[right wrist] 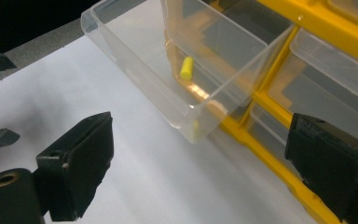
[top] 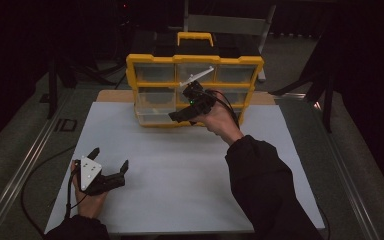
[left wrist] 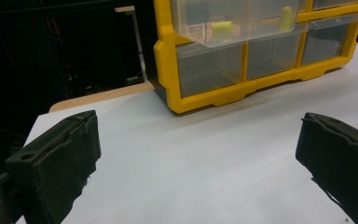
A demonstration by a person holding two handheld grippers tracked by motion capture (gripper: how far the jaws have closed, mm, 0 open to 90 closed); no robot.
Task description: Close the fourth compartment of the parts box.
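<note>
Right tongs (right wrist: 198,154) (spread, empty) before the organizer's (top: 195,90) pulled-out drawer (right wrist: 177,70) holding a yellow earplug (right wrist: 186,67); left tongs (left wrist: 198,154) spread, well apart.

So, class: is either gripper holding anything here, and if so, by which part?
Nothing is held. The left gripper rests open on the table; the right gripper is open in front of the pulled-out drawer, jaws apart around nothing.

Black sleeves (top: 262,180); black padded jaws

White table (top: 180,195), yellow drawer organizer (top: 194,62) at rear
</note>
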